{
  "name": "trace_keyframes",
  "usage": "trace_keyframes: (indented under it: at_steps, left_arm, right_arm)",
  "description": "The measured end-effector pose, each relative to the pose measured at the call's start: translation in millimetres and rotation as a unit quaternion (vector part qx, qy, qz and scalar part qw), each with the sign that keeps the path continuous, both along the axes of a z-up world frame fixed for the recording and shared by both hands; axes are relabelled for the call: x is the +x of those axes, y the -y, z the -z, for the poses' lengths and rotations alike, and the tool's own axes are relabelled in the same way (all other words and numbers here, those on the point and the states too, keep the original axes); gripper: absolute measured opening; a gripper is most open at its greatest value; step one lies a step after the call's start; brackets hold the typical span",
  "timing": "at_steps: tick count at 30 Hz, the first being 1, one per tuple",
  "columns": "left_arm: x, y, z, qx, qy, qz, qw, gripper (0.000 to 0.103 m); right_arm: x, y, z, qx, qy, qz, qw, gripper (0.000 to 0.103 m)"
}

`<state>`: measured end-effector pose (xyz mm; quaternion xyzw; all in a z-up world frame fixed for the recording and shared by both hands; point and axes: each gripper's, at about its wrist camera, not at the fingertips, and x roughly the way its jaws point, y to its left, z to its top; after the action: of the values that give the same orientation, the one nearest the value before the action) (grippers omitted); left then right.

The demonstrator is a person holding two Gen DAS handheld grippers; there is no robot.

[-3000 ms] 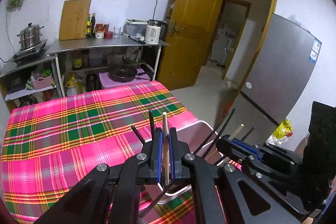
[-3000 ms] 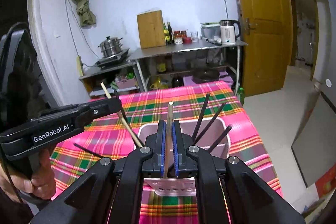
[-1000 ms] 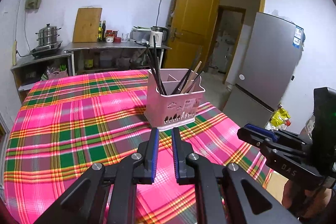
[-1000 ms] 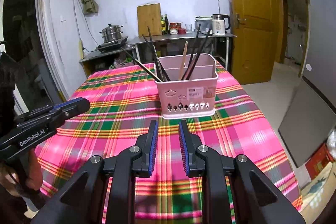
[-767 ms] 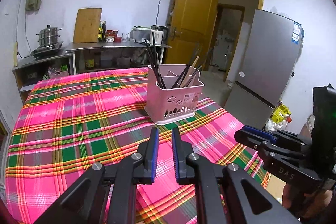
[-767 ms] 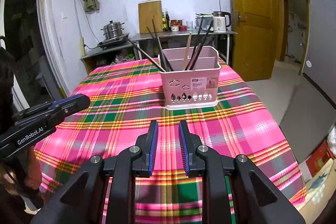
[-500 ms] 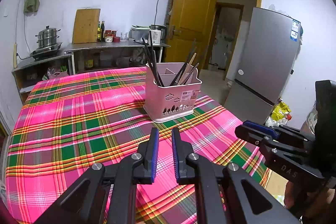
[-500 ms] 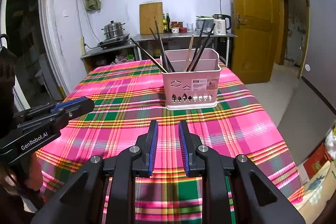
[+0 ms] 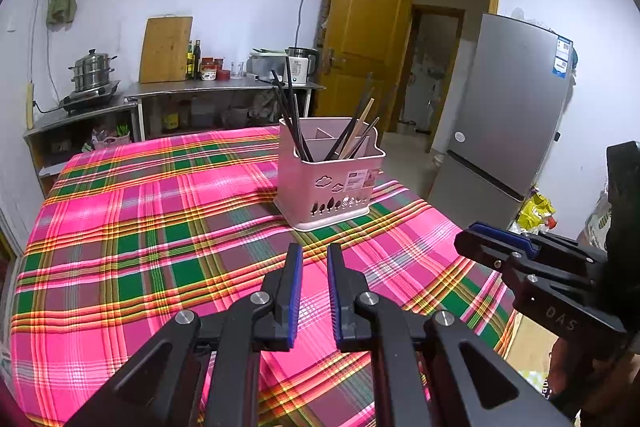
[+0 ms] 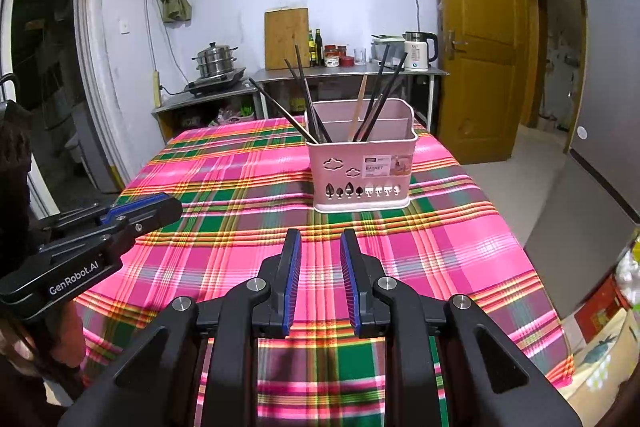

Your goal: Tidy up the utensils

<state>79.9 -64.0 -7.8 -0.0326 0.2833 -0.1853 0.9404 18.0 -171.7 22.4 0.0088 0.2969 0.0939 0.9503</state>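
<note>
A pink utensil holder (image 9: 331, 179) stands upright on the plaid tablecloth (image 9: 160, 227); it also shows in the right wrist view (image 10: 362, 169). Several black chopsticks (image 10: 308, 107) and a wooden one (image 10: 359, 107) stand in its compartments. My left gripper (image 9: 313, 259) is open and empty, well back from the holder above the cloth. My right gripper (image 10: 319, 247) is open and empty, also back from the holder. Each gripper shows in the other's view: the right gripper (image 9: 504, 247) and the left gripper (image 10: 140, 211).
A steel counter (image 10: 348, 71) with a cutting board (image 10: 286, 39), bottles and a kettle (image 10: 416, 55) stands behind the table. A steamer pot (image 10: 214, 61) sits at left. A wooden door (image 10: 476, 39) and a grey fridge (image 9: 508, 107) are at right.
Three seconds ago each gripper was shut on a chopstick over the holder. Both have since let go, opened and drawn back from the holder; in the last second they barely shifted.
</note>
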Motion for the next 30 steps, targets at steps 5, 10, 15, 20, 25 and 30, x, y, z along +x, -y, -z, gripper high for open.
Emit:
trace_keyframes:
  at_steps: [5,10,15,20,25,30]
  left_arm:
    - [-0.5,-0.3,0.0,0.0,0.001,0.0,1.0,0.011]
    - [0.0,-1.3,-0.2,-0.001,0.0,-0.001,1.0,0.011]
    - [-0.1,-1.9,-0.6,0.001,0.001,-0.001,1.0,0.011]
    - [-0.2,-1.9,-0.4,0.0,0.0,0.0,1.0,0.011]
    - [0.3,-2.0,-0.6,0.0,-0.001,0.0,1.0,0.011]
    - [0.3,-2.8,-0.3,0.001,-0.001,-0.001,1.0,0.011]
  right_arm:
    - [-0.6,0.0,-0.6,0.0,0.001,0.0,1.0,0.021]
    - [-0.3,1.8,-0.9,0.0,0.0,0.001,1.0,0.021]
    - [0.6,2.5,-1.2,0.001,-0.001,0.002,1.0,0.021]
    - [0.4,1.8,-1.3,0.001,-0.002,0.002,1.0,0.021]
    - [2.0,2.3,-2.2,0.002,-0.004,0.003,1.0,0.021]
    - [2.2,2.8,-2.2,0.002,-0.004,0.002,1.0,0.021]
